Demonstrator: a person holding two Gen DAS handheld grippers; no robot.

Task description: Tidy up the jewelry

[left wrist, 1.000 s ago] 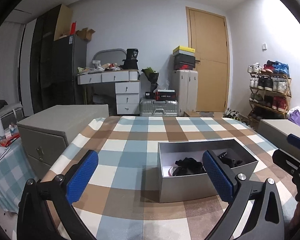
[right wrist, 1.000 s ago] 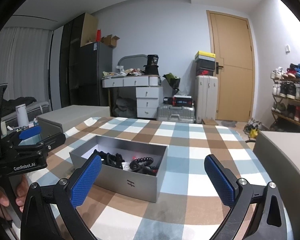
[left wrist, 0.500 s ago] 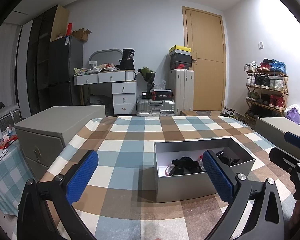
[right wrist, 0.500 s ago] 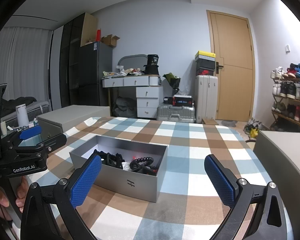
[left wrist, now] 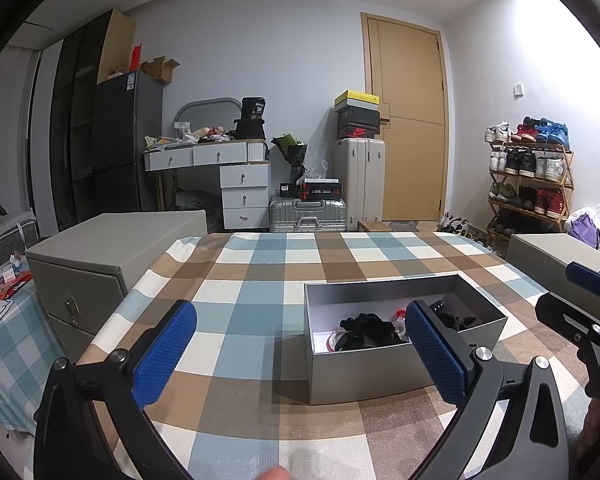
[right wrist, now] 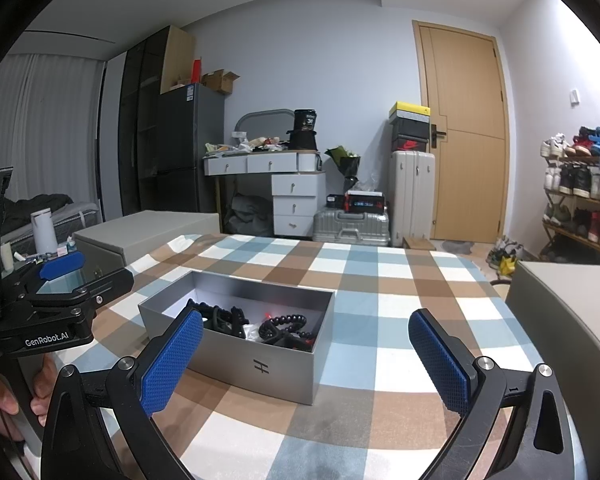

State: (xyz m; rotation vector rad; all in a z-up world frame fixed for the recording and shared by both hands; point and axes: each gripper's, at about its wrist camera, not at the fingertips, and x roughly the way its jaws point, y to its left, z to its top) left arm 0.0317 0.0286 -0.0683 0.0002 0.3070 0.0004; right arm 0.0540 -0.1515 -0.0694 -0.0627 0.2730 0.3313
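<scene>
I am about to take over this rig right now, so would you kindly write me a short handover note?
Left gripper: open, holding nothing, hovering above the checked tablecloth.
Right gripper: open, holding nothing, hovering above the cloth too.
Silver box: lidless, on the cloth, between the two grippers.
Jewelry: black bead strands and other dark pieces lie tangled inside the box; a small red piece shows among them.
Done: nothing sorted that I can see.
Left: lift the pieces out and organize them.
</scene>
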